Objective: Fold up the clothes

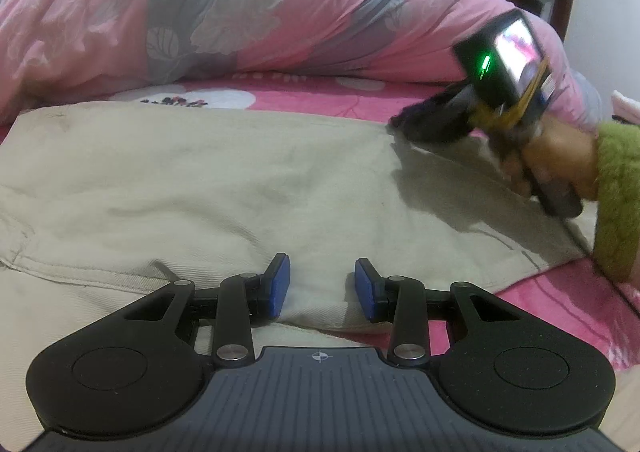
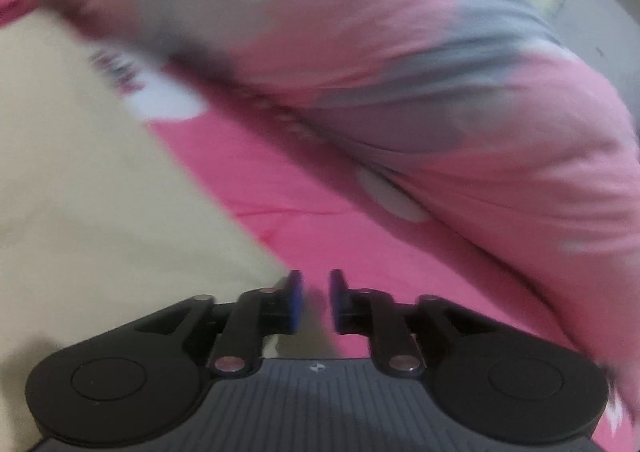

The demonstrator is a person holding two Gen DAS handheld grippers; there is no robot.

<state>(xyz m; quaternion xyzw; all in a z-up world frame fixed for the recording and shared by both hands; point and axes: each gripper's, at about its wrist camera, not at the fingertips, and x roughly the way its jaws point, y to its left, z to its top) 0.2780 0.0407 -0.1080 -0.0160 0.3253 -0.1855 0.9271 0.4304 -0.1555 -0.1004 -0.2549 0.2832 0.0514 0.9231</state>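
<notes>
Beige trousers (image 1: 208, 179) are lying flat on the pink bed (image 1: 320, 99). The left gripper (image 1: 322, 284) jaws are gaping apart over them; the right gripper (image 2: 316, 300) jaws are standing narrow, pinching nothing, at the trousers' corner.

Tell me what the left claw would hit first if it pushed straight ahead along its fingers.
Most likely the beige garment lying flat just ahead of the left claw, since it points downward at the cloth. The pink quilt lies well beyond. Depth is hard to judge through the fisheye.
</notes>
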